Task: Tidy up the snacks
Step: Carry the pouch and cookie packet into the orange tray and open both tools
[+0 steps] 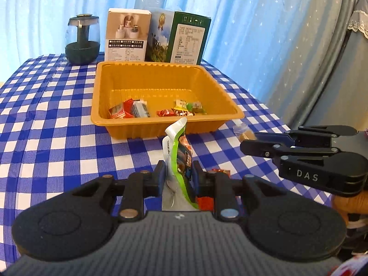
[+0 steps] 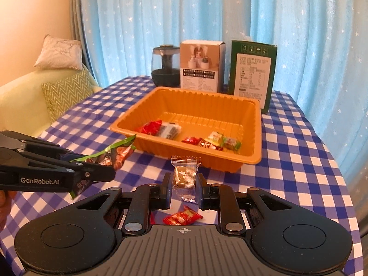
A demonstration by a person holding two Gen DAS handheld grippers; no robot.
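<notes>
1. Left gripper [image 1: 177,177]: jaws nearly closed, pads pressing both sides of a green-and-white snack pouch [image 1: 178,151]; the pouch stands upright between them, raised off the table, its top just before the near wall of the tray.
2. Right gripper [image 2: 185,184]: jaws drawn in on a clear-wrapped brown sweet [image 2: 185,172], held above the cloth near the tray's near-right corner.
3. Orange tray [image 2: 257,133]: ribbed plastic, mid-table, long side facing the grippers. Contents along its near wall: red wrapped snacks [image 2: 149,127] and a dark-and-white packet [image 2: 169,131] toward the left; small red candies [image 2: 193,141] and yellow-green sweets [image 2: 224,140] toward the right.
4. Red wrapped candy [image 2: 182,218]: loose on the cloth at the table's near edge, beneath the right gripper.
5. Table [image 1: 46,115]: blue-and-white checked cloth.
6. Far edge, left to right: dark glass-domed jar [image 1: 82,40], white carton [image 1: 127,35], green carton [image 1: 184,39], all upright behind the tray.
7. Blue star-print curtain [image 2: 253,11]: backdrop.
</notes>
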